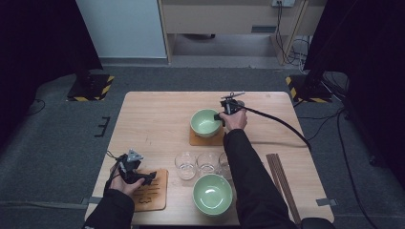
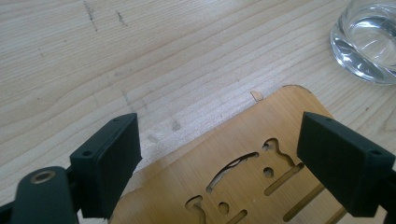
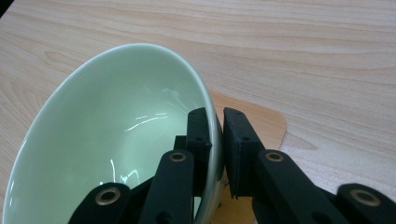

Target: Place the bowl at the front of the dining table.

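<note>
Pinching the rim of the green bowl (image 3: 107, 140) at its right side, the right hand-held gripper (image 3: 215, 135) holds it above the wooden mat (image 1: 206, 139) at frame centre; the left hand-held gripper (image 2: 219, 154) hangs released, lower left.

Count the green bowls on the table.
2: one green bowl on the far coaster, pinched by the right gripper; the other green bowl at the near edge.

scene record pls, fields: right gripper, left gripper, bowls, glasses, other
right gripper: shut on rim of far green bowl, which sits on far wooden coaster
left gripper: open, over near wooden coaster, holding nothing
bowls: second green bowl at near edge
glasses: three clear glasses in a row mid-table
other: chopsticks on right side
</note>
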Action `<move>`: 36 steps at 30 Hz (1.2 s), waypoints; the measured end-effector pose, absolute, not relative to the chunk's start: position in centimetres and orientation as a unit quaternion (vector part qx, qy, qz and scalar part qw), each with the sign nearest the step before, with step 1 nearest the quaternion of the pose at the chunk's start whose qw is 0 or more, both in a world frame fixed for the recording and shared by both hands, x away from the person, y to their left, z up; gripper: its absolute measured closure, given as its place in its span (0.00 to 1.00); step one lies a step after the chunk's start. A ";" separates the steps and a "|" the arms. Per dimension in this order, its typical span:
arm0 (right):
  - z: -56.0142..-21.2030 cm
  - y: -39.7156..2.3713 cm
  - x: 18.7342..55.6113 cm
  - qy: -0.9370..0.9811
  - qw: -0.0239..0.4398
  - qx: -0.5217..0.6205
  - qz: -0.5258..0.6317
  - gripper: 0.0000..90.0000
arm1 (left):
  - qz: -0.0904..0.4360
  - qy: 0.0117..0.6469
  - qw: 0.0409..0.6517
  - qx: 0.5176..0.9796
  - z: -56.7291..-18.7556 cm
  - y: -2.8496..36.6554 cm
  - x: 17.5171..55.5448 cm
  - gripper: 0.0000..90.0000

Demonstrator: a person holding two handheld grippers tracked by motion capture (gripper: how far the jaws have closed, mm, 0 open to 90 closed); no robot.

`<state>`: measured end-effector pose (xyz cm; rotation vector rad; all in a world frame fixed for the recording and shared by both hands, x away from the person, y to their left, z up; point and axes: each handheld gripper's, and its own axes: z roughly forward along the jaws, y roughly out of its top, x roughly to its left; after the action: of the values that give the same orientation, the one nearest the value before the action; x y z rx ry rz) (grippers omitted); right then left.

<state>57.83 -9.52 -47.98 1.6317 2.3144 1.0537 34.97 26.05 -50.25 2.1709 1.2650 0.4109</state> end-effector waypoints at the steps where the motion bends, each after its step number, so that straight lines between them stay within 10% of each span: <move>1: -48.0 -9.5 57.8 0.766 0.059 0.538 0.346 0.90 | 0.154 0.475 0.293 0.815 -50.3 26.0 35.0 0.15; 36: -49.2 -9.4 57.8 0.782 0.087 0.525 0.324 0.88 | 0.152 0.472 0.293 0.817 -50.3 25.9 35.0 0.15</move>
<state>57.80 -9.40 -49.21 1.5627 2.3303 0.9650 34.95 25.93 -50.30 2.1776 1.2587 0.4059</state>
